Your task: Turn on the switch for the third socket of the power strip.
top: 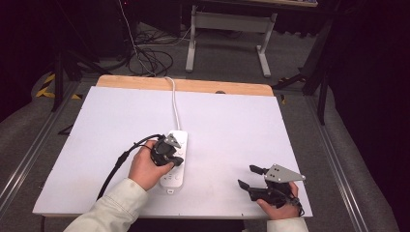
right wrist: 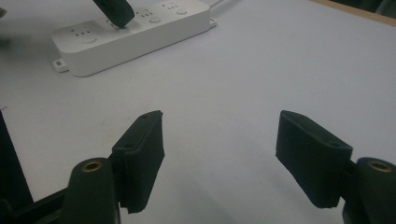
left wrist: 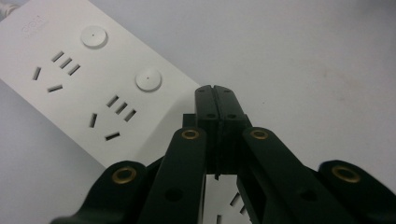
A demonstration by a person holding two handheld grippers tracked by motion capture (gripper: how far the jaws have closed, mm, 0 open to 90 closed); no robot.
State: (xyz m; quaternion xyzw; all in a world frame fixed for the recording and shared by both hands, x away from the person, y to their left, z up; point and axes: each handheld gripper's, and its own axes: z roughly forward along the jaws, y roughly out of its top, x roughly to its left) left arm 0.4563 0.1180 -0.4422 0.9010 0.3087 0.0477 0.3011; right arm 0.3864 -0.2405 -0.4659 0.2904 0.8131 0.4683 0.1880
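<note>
**Clenched gripper bearing down on power strip at worktop's near edge**

A white power strip [top: 174,159] is lying lengthwise on the white worktop [top: 96,121], its near end close to the worktop's near edge and slightly left of the middle, while its white cable [top: 174,104] is running away toward the wooden far edge. The person's left hand [top: 145,166] is holding the left gripper [top: 170,157] over the strip, jaws clenched together with nothing between them. In the left gripper view the closed pads are hanging just above the strip's face, close beside a round button [left wrist: 148,80] and its group of socket slots; whether the tips are touching the plastic cannot be told. In the right gripper view that same black tip is meeting the strip's top surface, or sitting just above it.

Near the worktop's near right corner, the right hand [top: 276,209] is keeping the right gripper [top: 251,177] low, well apart from the strip. Its jaws are standing wide and released, with bare white worktop showing between the two pads [right wrist: 140,158].
</note>
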